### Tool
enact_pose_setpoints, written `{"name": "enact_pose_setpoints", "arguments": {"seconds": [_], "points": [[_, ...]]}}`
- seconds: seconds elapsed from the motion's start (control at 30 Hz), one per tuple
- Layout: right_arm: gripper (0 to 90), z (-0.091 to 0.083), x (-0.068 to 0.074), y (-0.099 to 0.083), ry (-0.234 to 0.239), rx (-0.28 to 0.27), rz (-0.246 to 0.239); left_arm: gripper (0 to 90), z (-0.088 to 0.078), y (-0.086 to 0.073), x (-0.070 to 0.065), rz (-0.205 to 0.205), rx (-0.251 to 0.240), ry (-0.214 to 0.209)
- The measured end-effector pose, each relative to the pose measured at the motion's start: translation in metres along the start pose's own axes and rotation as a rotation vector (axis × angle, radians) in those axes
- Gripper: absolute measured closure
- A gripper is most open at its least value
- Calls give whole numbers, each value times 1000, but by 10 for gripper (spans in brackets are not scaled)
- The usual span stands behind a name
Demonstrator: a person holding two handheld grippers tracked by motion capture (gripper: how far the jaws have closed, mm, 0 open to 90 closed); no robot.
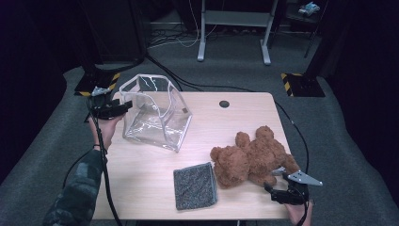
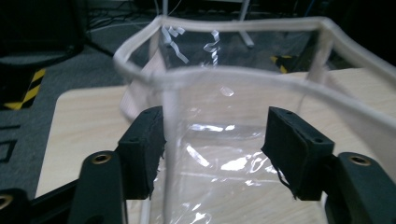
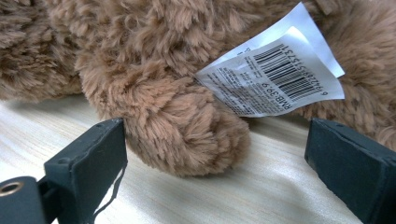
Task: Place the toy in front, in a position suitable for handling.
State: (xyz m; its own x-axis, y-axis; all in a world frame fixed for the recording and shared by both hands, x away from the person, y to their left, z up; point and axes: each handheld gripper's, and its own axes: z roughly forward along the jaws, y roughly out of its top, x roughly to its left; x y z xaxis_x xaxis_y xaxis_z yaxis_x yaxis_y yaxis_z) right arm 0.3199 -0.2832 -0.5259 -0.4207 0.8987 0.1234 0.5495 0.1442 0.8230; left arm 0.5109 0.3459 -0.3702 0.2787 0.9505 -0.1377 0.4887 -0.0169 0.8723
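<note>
The teddy bear (image 1: 251, 157) lies on its back at the near right of the table (image 1: 141, 188), just right of the grey pad (image 1: 195, 185), its long axis running up and away from the right gripper (image 1: 277, 184). One plush limb (image 3: 182, 130) sits squarely between that gripper's jaws, which stand wide and unclenched, the white tag (image 3: 275, 74) just behind. Far left of the bear, the left gripper (image 1: 123, 107) stands released, straddling the clear bag (image 1: 155, 113) wall. The right hand is far nearer.

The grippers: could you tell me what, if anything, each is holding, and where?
Nothing: left gripper open around the clear bag's rim; right gripper open at the teddy bear's paw.
</note>
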Motion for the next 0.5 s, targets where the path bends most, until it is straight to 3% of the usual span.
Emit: {"name": "enact_pose_setpoints", "arguments": {"seconds": [0.03,0.13,0.23,0.5], "points": [[49,0,0,0,0,0,0,356,-5,12,-8,21,-5,-26],[49,0,0,0,1,0,2,316,-4,21,-18,45,-4,-51],[49,0,0,0,1,-2,3,279,2,33,-38,98,18,-80],[50,0,0,0,8,-4,5,254,30,48,-80,205,96,-159]]}}
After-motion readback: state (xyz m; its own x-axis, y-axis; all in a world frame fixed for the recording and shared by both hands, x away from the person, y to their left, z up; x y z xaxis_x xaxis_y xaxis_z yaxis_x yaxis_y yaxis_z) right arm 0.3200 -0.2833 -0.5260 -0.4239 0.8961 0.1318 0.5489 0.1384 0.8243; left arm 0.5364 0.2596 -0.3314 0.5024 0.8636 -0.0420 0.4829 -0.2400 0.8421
